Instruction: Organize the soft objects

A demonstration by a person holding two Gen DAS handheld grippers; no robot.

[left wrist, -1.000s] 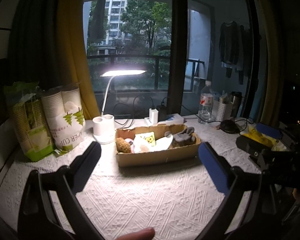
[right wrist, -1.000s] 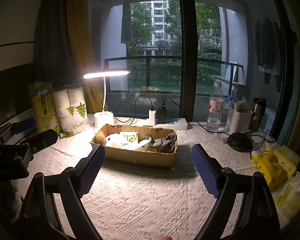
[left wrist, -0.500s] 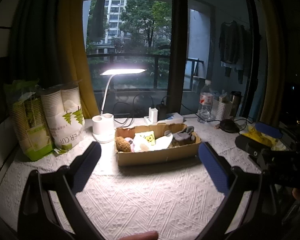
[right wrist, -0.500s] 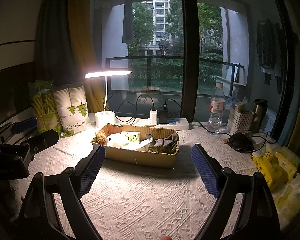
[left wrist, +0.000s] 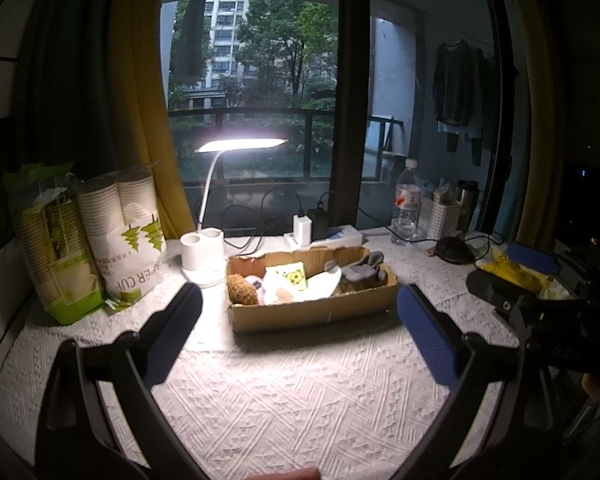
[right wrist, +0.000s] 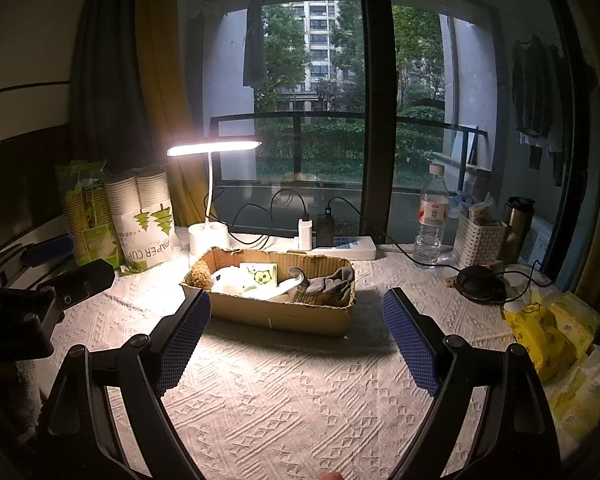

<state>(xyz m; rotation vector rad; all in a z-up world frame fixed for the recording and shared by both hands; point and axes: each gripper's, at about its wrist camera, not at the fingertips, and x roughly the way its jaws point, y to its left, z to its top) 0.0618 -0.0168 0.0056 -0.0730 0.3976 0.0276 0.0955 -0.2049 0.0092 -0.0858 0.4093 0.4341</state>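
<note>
1. Left wrist view: the left gripper (left wrist: 298,316) hovers above a table draped in a white, diamond-embossed cloth (left wrist: 300,392). Its two fingers, faced with blue dimpled pads (left wrist: 428,336), are spread wide and hold nothing.
2. A shallow corrugated cardboard box (left wrist: 312,314) with ragged edges sits just beyond the fingertips, centred between them.
3. Inside the box lie the soft objects: a brown, fuzzy ball (left wrist: 241,289) at its left end, a yellow square sponge with a printed face (left wrist: 290,274) in the middle on white fabric, and crumpled grey socks (left wrist: 358,270) at its right end.
4. Behind the box's left corner stands a white plastic desk lamp (left wrist: 204,252), its flat head lit.
5. Left of the box lean sleeves of stacked, ribbed paper cups (left wrist: 128,236).
6. Right wrist view: the right gripper (right wrist: 296,328) is likewise spread wide and empty, facing the same box (right wrist: 276,314).
7. Right of the box, well apart, sit a clear plastic bottle (right wrist: 431,220) and glossy yellow packets (right wrist: 540,336).
</note>
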